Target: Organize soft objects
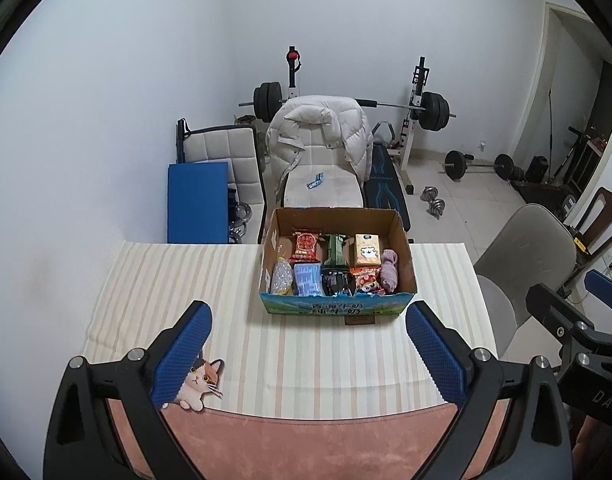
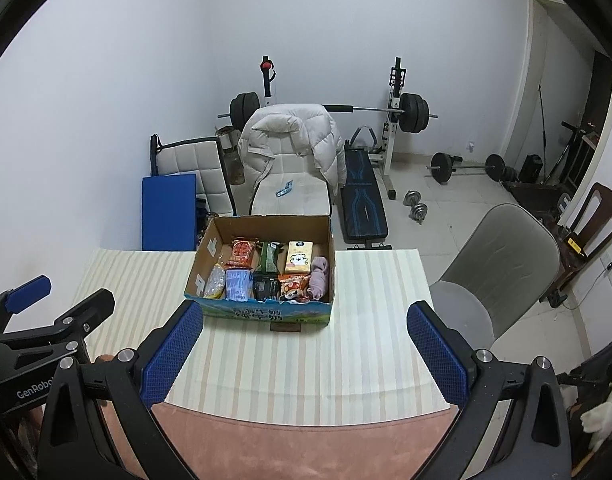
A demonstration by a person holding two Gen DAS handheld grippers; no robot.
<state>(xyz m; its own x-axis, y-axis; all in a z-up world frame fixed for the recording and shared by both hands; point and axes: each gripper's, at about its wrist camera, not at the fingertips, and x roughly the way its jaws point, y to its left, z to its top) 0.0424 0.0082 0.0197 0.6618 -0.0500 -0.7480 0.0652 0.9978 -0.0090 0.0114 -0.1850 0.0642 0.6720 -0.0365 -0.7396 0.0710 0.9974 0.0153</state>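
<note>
An open cardboard box [image 1: 410, 264] stands at the far edge of the striped tablecloth [image 1: 178, 280]. It holds soft packets in two rows: a red snack bag [image 1: 306, 246], a green pack [image 1: 334, 249], a yellow tissue pack [image 1: 367, 250], a pink cloth [image 1: 389, 271], a blue pack [image 1: 307, 279]. The box also shows in the right wrist view [image 2: 332, 252]. My left gripper [image 1: 307, 354] is open and empty, above the table's near side. My right gripper [image 2: 306, 354] is open and empty, beside it.
A cat-shaped soft toy [image 1: 200, 384] lies by my left finger at the cloth's near edge. A pink mat [image 1: 306, 440] covers the near table. A chair with a white jacket [image 1: 317, 132] stands behind the box. A grey chair [image 1: 521, 264] stands right. Gym weights fill the room.
</note>
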